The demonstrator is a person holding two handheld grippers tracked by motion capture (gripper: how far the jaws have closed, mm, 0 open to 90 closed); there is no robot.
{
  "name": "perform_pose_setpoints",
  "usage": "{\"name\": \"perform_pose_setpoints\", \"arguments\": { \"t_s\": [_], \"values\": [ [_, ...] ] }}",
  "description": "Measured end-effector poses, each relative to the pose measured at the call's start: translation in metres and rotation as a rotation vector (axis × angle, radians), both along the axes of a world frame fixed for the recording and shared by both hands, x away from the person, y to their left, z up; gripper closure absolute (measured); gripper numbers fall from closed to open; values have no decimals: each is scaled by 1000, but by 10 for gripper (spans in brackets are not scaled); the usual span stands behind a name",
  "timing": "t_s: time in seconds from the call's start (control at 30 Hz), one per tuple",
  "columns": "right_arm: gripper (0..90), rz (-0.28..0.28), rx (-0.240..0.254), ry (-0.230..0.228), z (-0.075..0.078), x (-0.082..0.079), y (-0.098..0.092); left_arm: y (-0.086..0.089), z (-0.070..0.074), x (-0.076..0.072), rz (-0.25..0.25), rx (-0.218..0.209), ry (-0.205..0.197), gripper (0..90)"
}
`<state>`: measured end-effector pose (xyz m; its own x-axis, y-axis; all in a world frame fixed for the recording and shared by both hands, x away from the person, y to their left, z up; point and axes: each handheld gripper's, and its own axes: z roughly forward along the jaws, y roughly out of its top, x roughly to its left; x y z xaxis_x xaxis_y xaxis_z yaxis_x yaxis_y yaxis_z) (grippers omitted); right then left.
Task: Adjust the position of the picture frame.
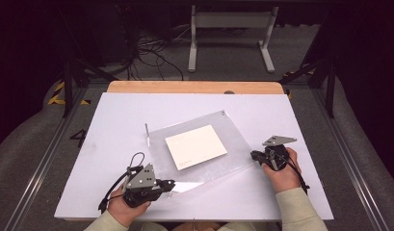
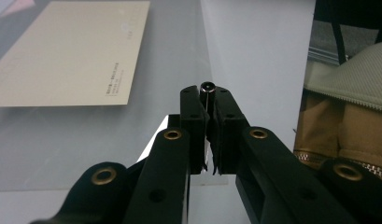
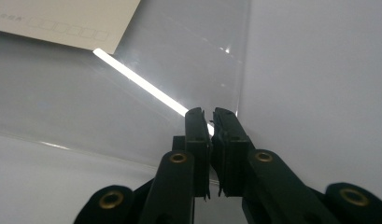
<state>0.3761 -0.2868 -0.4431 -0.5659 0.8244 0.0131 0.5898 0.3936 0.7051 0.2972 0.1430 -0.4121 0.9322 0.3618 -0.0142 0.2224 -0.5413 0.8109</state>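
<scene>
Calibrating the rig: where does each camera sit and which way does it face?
High view: fixed above the person's side, looking forward and down on the white table; forearms, left hand-held gripper and right hand-held gripper show.
Left gripper view: rides that gripper, looking along its shut jaws over the clear sleeve; a pale sleeve of the person shows at right.
Right gripper view: rides that gripper, jaws pinching the sleeve's edge.
Shared: all three show the cream card inside the sleeve.
</scene>
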Motion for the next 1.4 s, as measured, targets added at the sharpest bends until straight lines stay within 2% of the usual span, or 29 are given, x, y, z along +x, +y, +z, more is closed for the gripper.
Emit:
{"name": "perform_pose_setpoints", "arguments": {
  "t_s": [0.17,0.27,0.57,0.63,0.67,0.8,0.93,0.97,1.0,1.03,1.07,1.17,1.27,1.3,1.33,1.37,1.4],
  "values": [
    [843,14,4,4,0,-9,4,8,7,8,48,5,-39,848],
    [843,23,4,9,0,-13,7,15,10,20,106,8,-61,849],
    [843,43,10,19,0,-21,12,16,12,57,263,2,-86,851],
    [843,46,9,18,0,-21,13,16,12,60,274,5,-86,851],
    [843,47,9,17,0,-21,13,15,10,65,295,5,-86,851],
    [843,57,11,16,-1,-22,14,13,2,83,358,12,-64,850],
    [843,81,16,14,-1,-22,17,12,-14,102,436,26,-5,848],
    [843,87,12,13,-1,-22,18,13,-21,109,452,35,27,848],
    [843,87,12,13,-1,-22,18,13,-21,109,452,35,27,847],
    [843,98,5,7,-1,-22,20,14,-26,112,456,43,48,847],
    [843,100,-1,4,-1,-22,20,15,-27,113,456,28,50,845],
    [843,107,3,5,-2,-22,20,14,-27,112,461,26,49,832],
    [843,111,9,7,-2,-22,19,18,-25,107,478,-7,51,699],
    [843,112,10,8,-2,-22,19,21,-23,105,482,-7,32,663],
    [843,116,13,10,-2,-22,20,25,-21,102,488,-15,32,631],
    [843,123,19,16,-2,-23,20,28,-20,100,498,-26,41,596],
    [843,131,26,26,-2,-25,22,33,-18,95,512,-43,31,555]
  ]
}}
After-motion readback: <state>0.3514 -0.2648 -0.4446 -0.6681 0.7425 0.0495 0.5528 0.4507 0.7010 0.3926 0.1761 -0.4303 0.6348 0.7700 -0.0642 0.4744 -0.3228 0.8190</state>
